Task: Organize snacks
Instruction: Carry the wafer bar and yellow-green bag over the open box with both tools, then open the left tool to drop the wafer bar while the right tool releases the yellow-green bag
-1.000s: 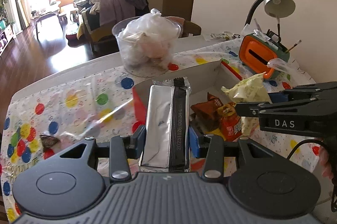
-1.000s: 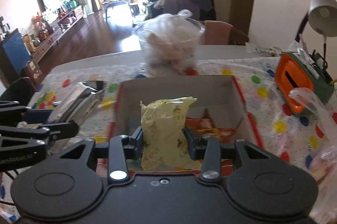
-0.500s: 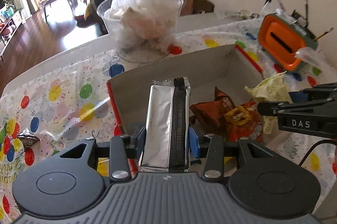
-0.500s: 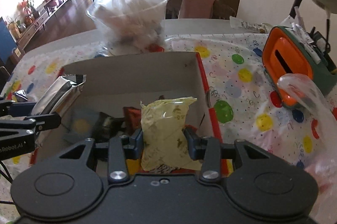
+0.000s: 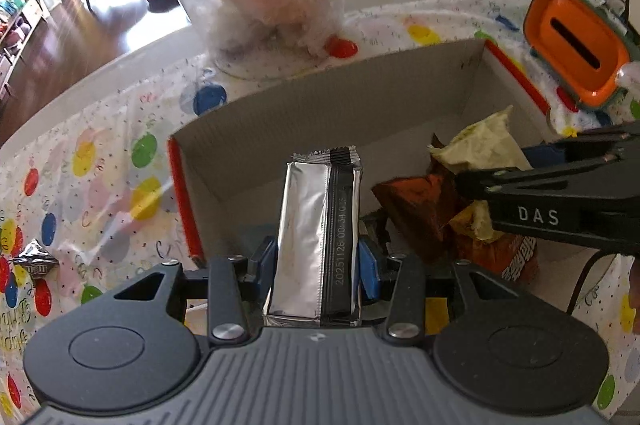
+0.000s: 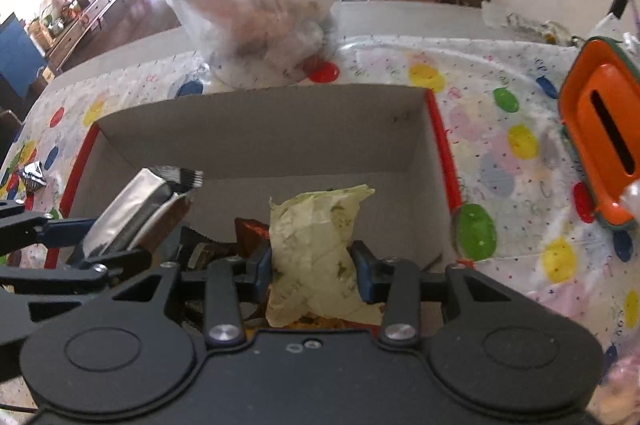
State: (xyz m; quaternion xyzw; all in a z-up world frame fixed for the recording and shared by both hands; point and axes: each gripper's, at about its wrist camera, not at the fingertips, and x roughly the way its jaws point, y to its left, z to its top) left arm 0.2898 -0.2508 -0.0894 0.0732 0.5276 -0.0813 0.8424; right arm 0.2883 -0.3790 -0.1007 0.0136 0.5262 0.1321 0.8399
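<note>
Two packets were held over one open cardboard box (image 6: 256,129): the left hand-held gripper (image 5: 320,265) clamped a silver foil packet (image 5: 320,233), the right hand-held gripper (image 6: 312,265) a crumpled yellow-green packet (image 6: 316,249).

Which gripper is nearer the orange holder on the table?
Right. The right gripper, shut on a yellow packet, is over the box's right half, the side towards the orange holder. The left gripper, gripping a silver packet, is over the box's left half.
</note>
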